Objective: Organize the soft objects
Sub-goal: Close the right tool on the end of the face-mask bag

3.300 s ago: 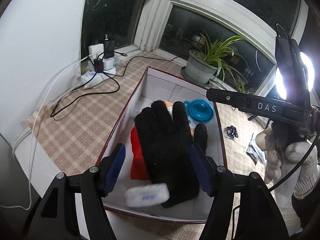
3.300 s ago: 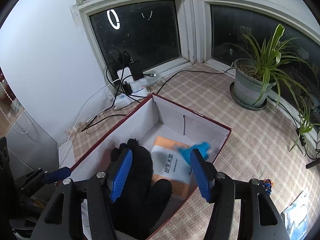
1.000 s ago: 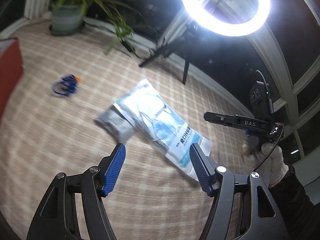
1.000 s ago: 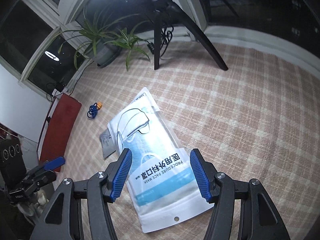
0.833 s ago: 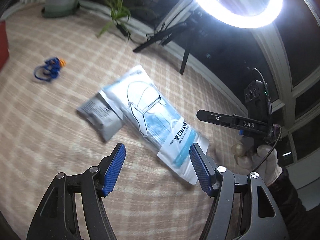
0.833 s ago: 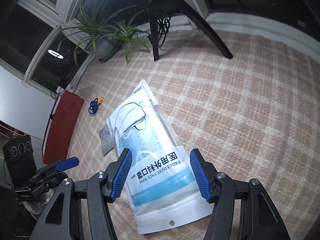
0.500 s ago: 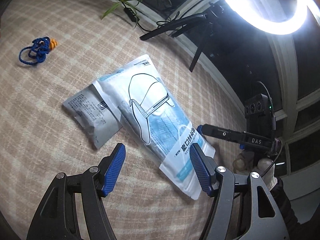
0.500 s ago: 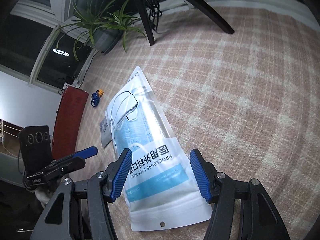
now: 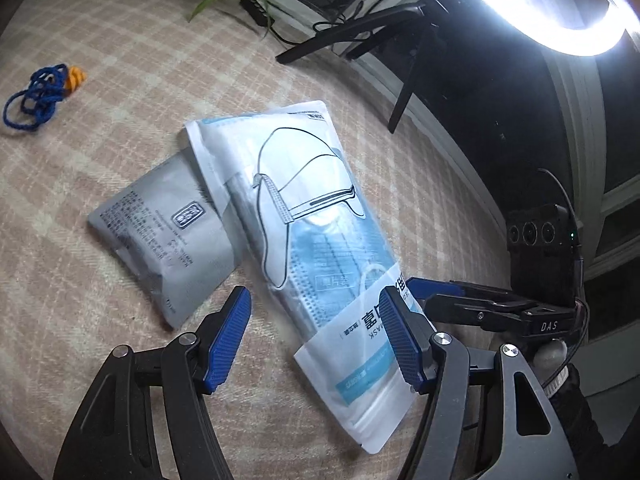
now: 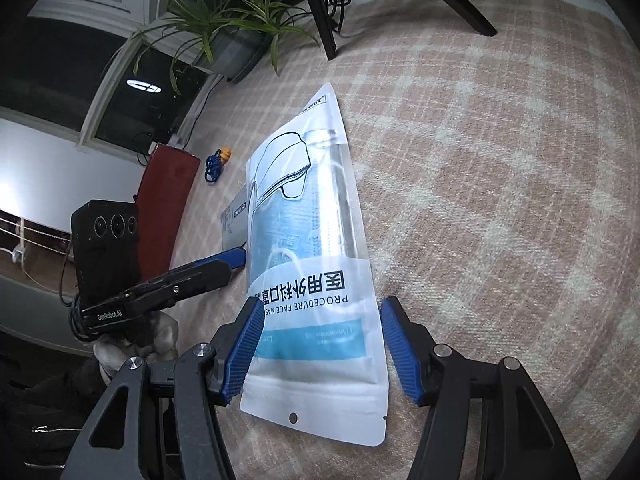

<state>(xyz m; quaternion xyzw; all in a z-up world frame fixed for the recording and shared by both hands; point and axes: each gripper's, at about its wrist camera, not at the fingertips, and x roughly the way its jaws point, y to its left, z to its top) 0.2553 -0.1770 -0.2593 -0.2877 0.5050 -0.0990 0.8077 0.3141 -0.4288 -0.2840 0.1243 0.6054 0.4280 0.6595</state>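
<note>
Mask pack [image 10: 308, 216] lies flat on the checked cloth [image 10: 500, 184], long, white and blue, printed "PROCEDURE FACE MASK" with Chinese characters and a line drawing of a mask. Left to right in the left wrist view: blue cord with an orange bit [image 9: 38, 94]; grey foil pouch [image 9: 168, 236], small print unreadable, its right edge tucked under the pack; then the pack; then the right gripper [image 9: 434, 288], marked "DAS". Left gripper [image 9: 314, 334] hovers over the pack's lower end, jaws closing, pads not touching it. In the right wrist view the left gripper's body reads "GenRobot.AI"; a dark red box [image 10: 166, 200] stands behind. Right gripper [image 10: 322, 346] straddles the pack's bottom edge, jaws apart, pads clear of it.
</note>
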